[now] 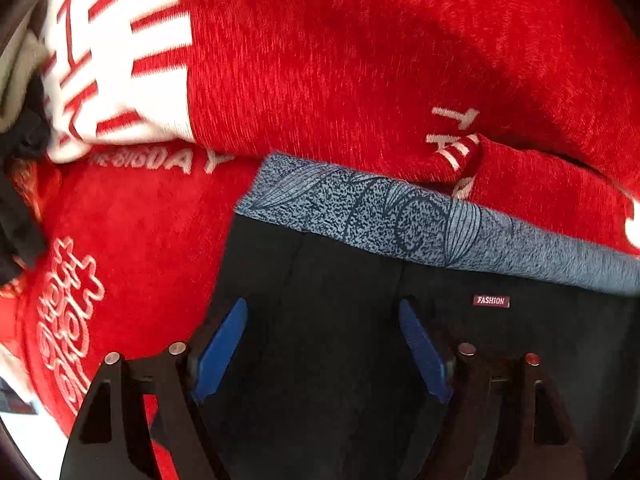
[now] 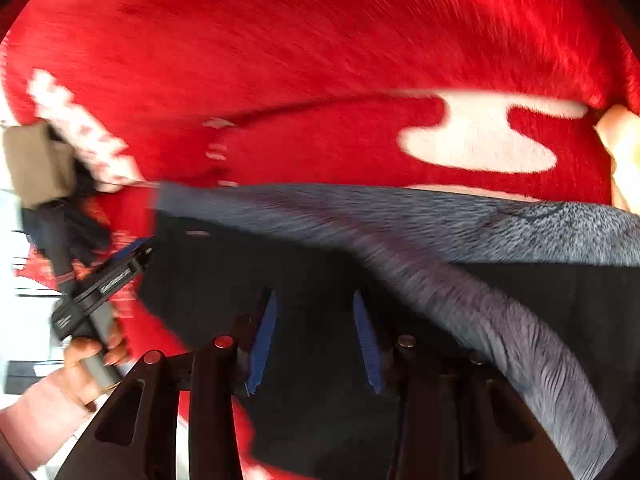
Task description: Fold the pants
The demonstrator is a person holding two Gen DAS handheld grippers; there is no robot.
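Black pants (image 1: 340, 360) with a grey-blue patterned waistband (image 1: 400, 220) and a small "FASHION" label (image 1: 491, 301) lie on a red plush blanket (image 1: 320, 60). My left gripper (image 1: 322, 308) hangs open over the black cloth just below the waistband, its blue pads wide apart with nothing pinched. In the blurred right wrist view, my right gripper (image 2: 314, 294) is open more narrowly over the pants (image 2: 320, 260). There the waistband (image 2: 400, 216) curves down to the right. The left gripper (image 2: 132, 256), held by a hand (image 2: 88, 356), shows at the left.
The blanket (image 2: 320, 40) bears a white panel with red lettering (image 1: 120, 60) and embroidered words. Grey and dark items (image 1: 20, 80) sit at its far left edge. A pale surface (image 1: 24, 440) lies beyond the blanket's lower left. A cream object (image 2: 620, 148) is at the right edge.
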